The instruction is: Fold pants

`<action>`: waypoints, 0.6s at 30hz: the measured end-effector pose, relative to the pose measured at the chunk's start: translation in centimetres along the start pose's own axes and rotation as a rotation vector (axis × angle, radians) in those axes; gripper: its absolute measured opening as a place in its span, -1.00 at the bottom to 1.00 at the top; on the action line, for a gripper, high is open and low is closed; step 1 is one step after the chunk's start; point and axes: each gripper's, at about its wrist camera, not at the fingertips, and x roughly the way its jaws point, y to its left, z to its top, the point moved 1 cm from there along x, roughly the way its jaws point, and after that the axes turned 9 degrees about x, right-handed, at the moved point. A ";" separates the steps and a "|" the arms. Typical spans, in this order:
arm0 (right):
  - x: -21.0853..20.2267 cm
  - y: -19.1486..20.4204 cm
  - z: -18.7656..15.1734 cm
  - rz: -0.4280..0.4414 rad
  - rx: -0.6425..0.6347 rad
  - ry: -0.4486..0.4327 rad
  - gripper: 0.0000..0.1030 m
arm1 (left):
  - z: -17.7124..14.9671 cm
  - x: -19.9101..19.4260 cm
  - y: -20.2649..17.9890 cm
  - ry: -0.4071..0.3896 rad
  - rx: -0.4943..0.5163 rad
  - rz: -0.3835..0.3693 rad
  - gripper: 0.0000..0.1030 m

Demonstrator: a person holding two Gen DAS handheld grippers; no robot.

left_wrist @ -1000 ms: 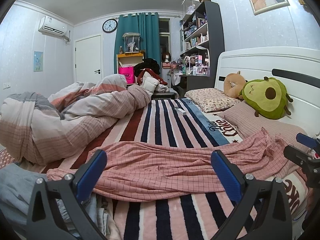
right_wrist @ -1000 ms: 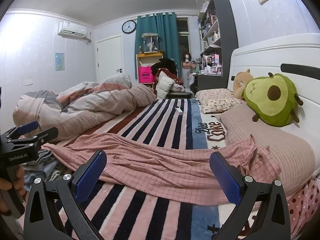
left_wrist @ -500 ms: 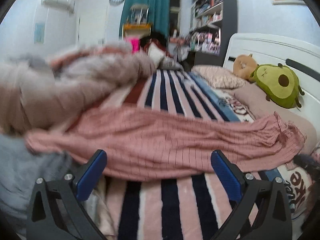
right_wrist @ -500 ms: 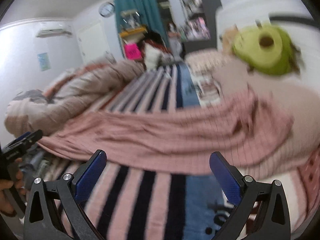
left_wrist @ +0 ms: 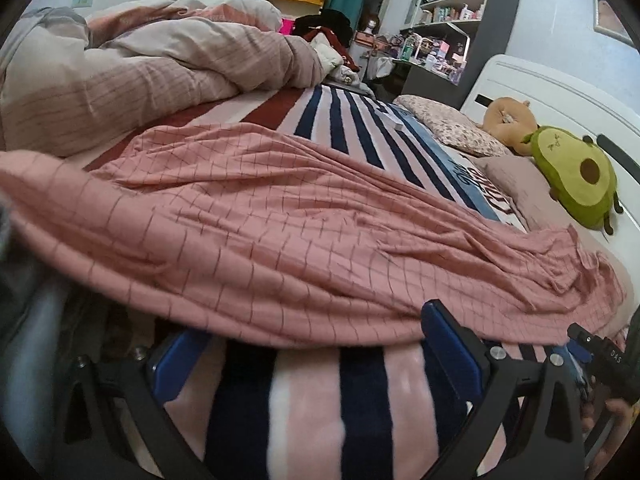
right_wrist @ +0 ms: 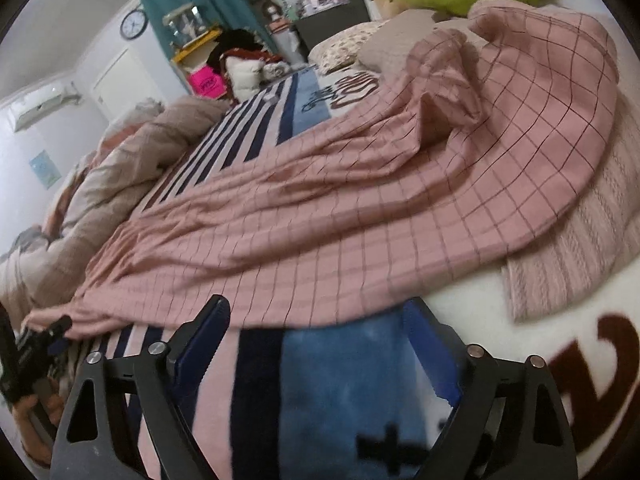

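On striped bed (left_wrist: 304, 400), both tools (left_wrist: 316, 344) (right_wrist: 316, 332) spread wide at pants (left_wrist: 280, 232)

I count one pair of pink checked pants (left_wrist: 280, 240), two plush toys (left_wrist: 576, 176) beyond it, two grippers (left_wrist: 312, 356).

Dim, even indoor light; fisheye-warped edges, slight motion blur throughout

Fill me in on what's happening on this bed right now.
A person with a handheld gripper in each hand is about to fold the pink checked pants, which lie spread out and wrinkled across the striped blanket. The left gripper and the right gripper both sit low at the near edge of the fabric, jaws open, gripping nothing yet. One end of the pants lies over a pillow. No fold is made so far.
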 end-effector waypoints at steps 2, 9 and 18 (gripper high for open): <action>0.3 -0.2 0.7 -0.020 0.018 -0.016 0.37 | 0.5 0.8 0.6 -0.003 -0.021 0.011 0.84; 1.1 -1.8 2.6 -0.055 0.086 -0.025 -0.83 | 2.8 1.9 2.0 -0.043 -0.023 0.087 -0.21; -2.7 -2.3 3.1 -0.003 0.065 -0.130 -0.95 | 2.3 -1.8 2.1 -0.079 0.048 0.071 -0.92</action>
